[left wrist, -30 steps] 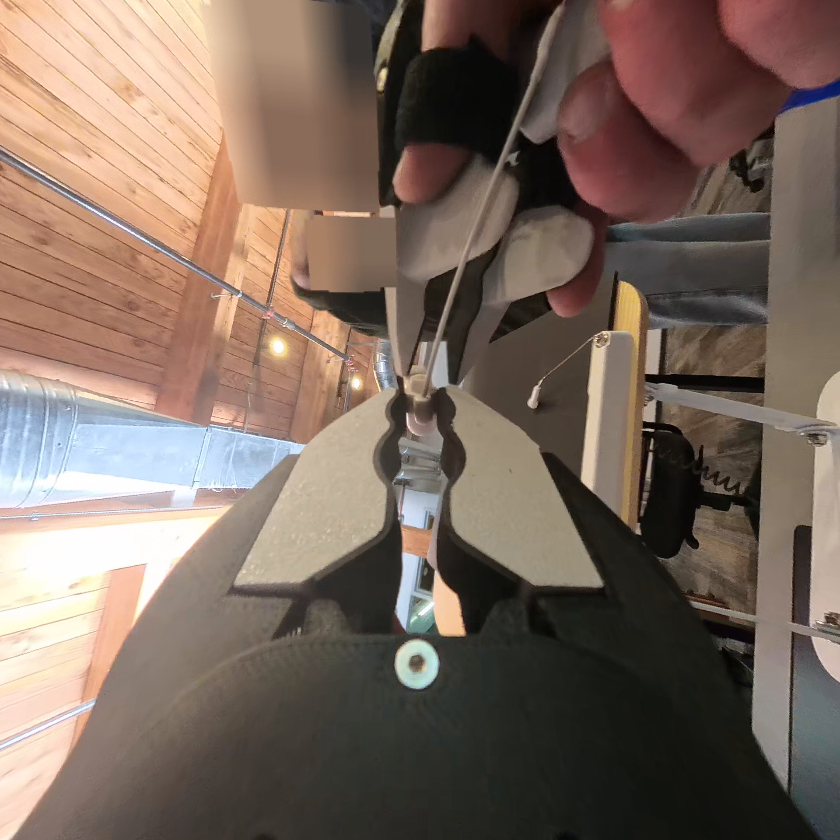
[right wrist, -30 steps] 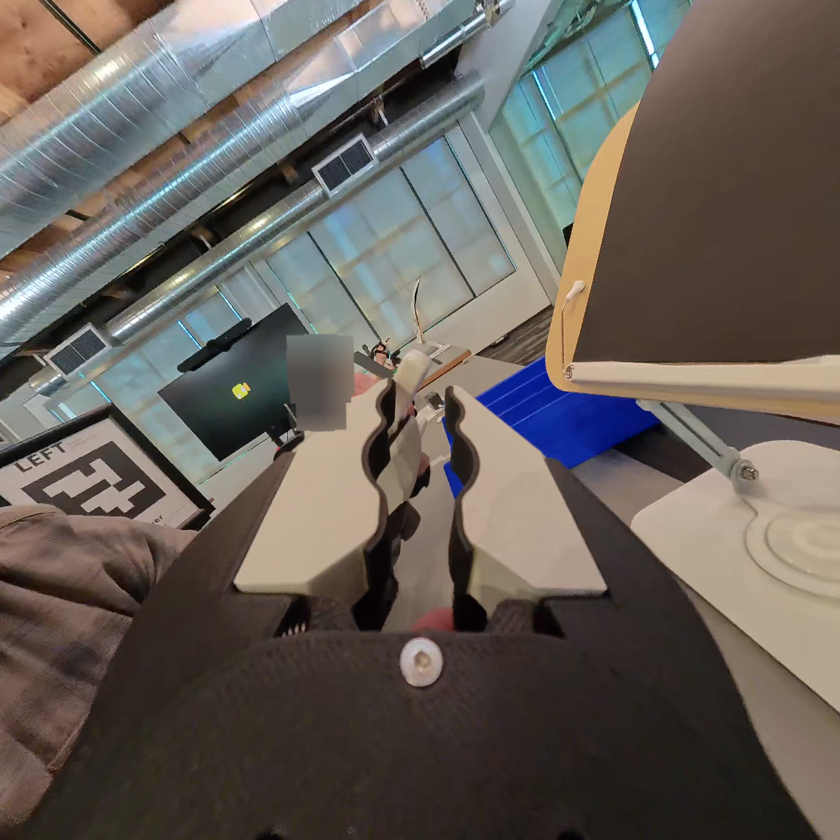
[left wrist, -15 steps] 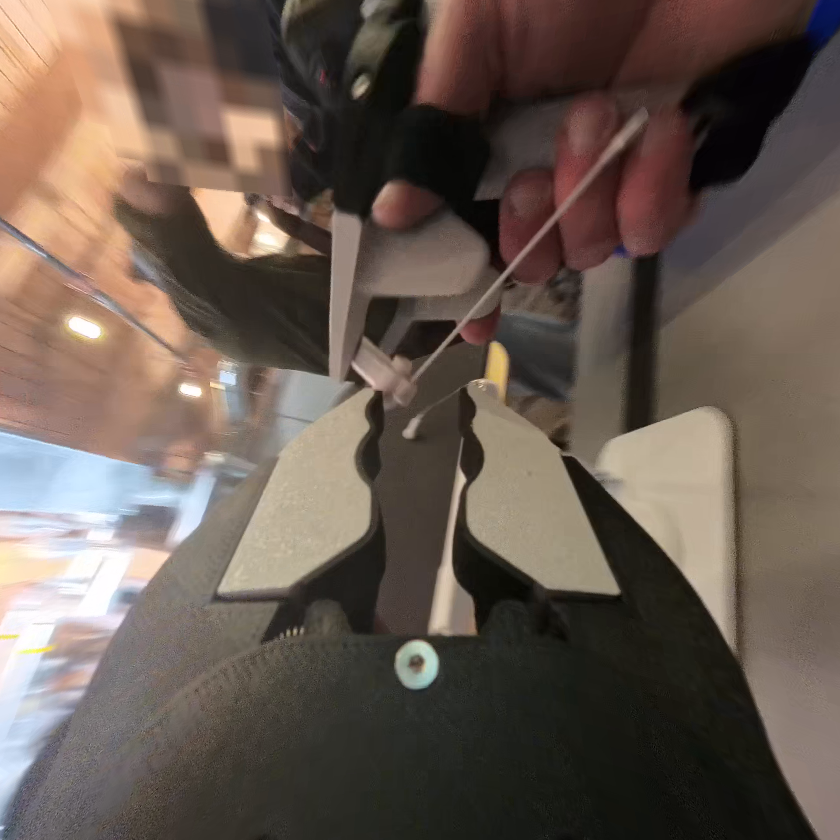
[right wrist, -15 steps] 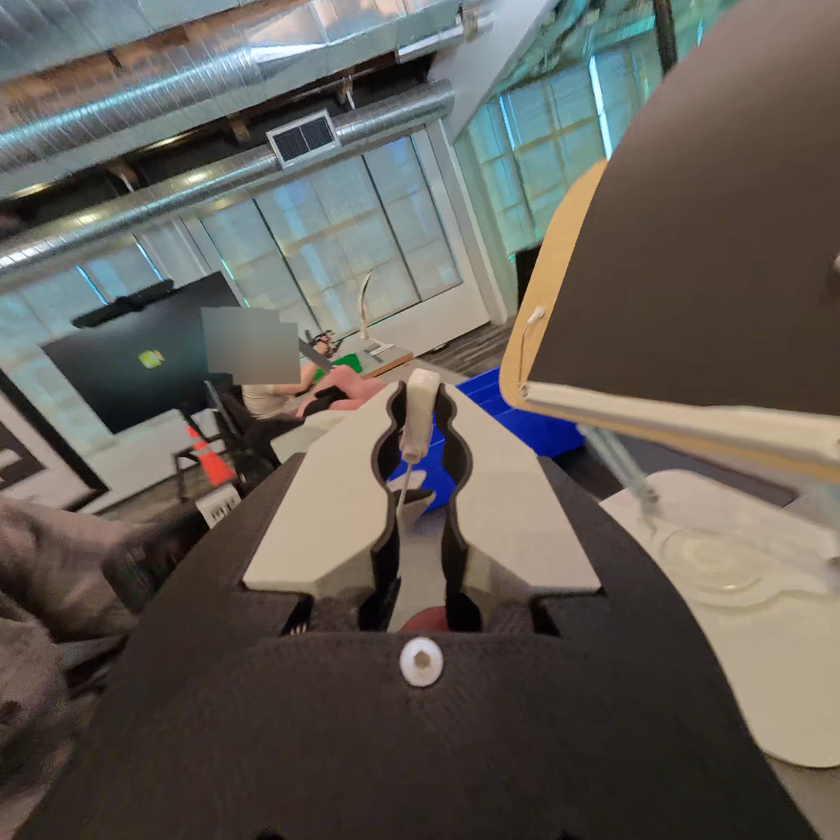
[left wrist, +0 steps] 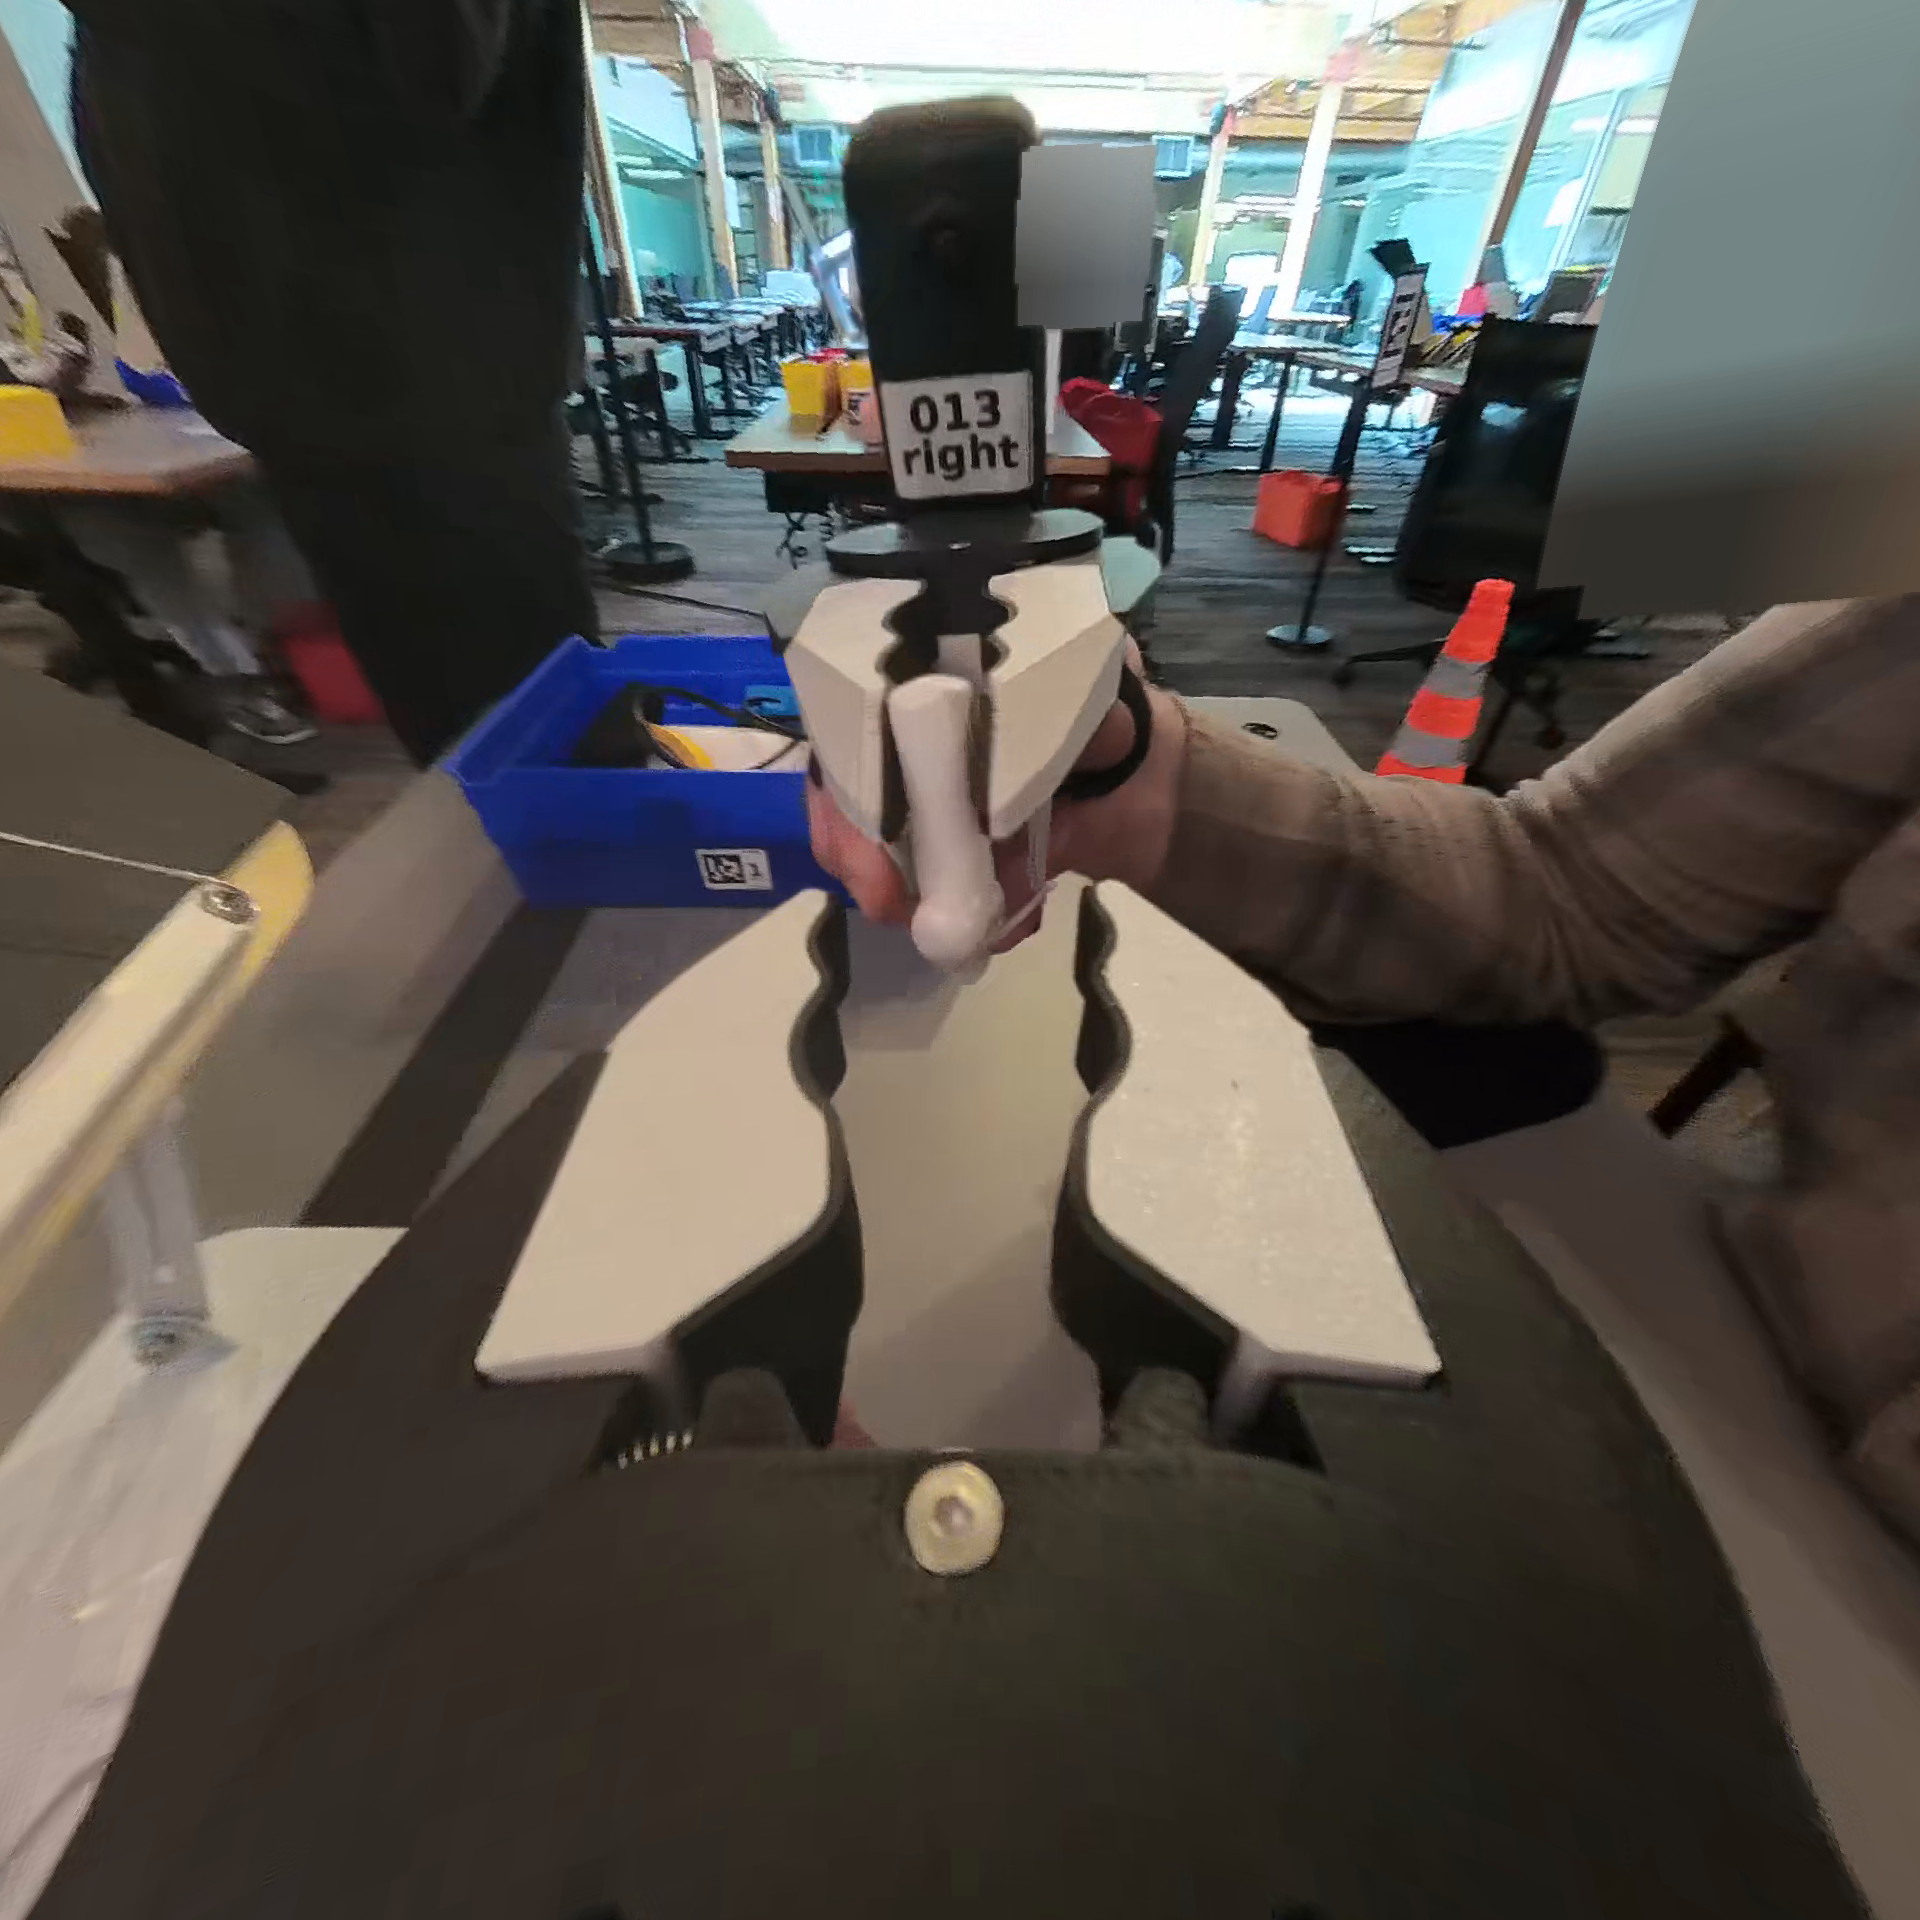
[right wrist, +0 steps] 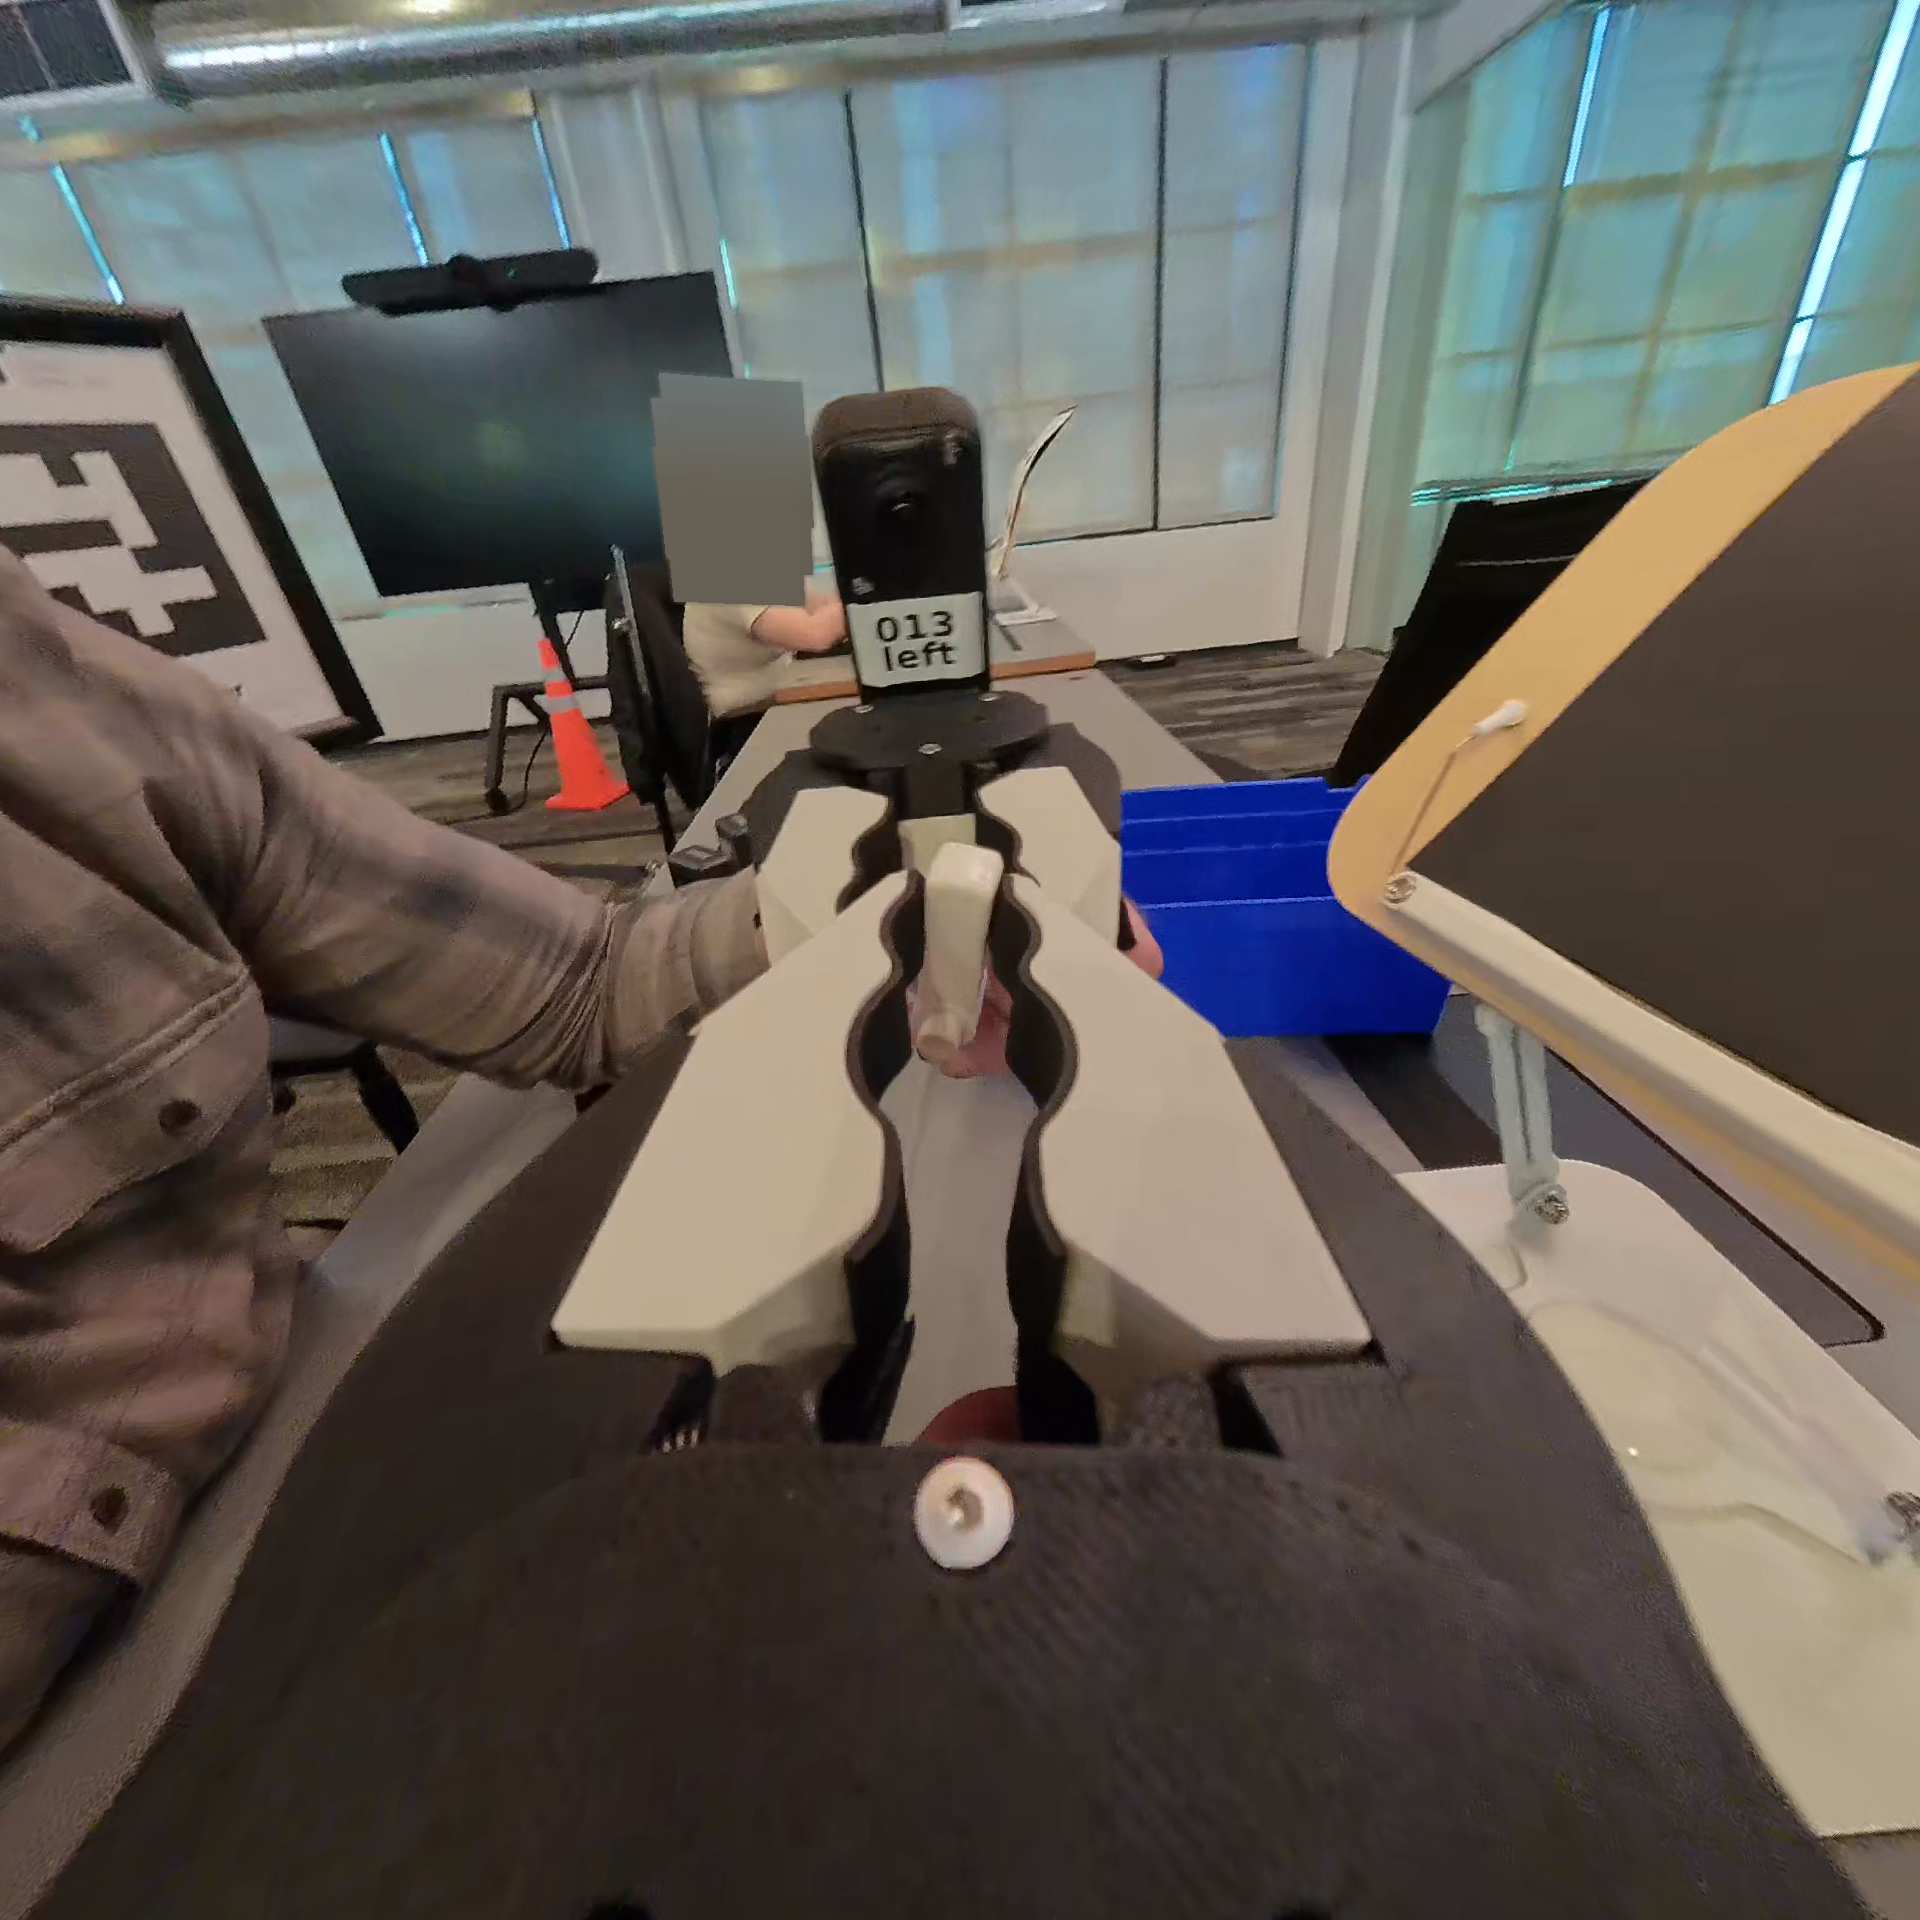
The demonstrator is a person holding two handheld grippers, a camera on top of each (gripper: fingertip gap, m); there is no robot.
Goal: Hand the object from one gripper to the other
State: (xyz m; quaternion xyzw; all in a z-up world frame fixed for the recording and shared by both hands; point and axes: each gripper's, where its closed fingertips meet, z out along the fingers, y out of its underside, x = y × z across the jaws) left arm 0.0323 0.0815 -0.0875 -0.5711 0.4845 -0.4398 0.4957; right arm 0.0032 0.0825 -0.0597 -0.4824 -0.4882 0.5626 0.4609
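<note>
The object is a small white elongated plastic piece with a thin white cord. My right gripper is shut on it, and its squared end sticks out past the tips. In the left wrist view the right gripper faces me, with the object hanging from its tips. The object's rounded end reaches in between the tips of my left gripper. The left gripper is open and is not touching it. In the right wrist view the left gripper sits just behind the object with its jaws apart.
A blue bin stands on the grey table. A tan-edged dark board on a white base stands close on the right gripper's right side. A person's sleeve crosses the table. An orange cone stands on the floor. My left and right fingertips are right by each other.
My left gripper, shut on the object's end one second ago, has opened. My right gripper has closed on the object. Both have swung down from facing the ceiling to facing each other level.
</note>
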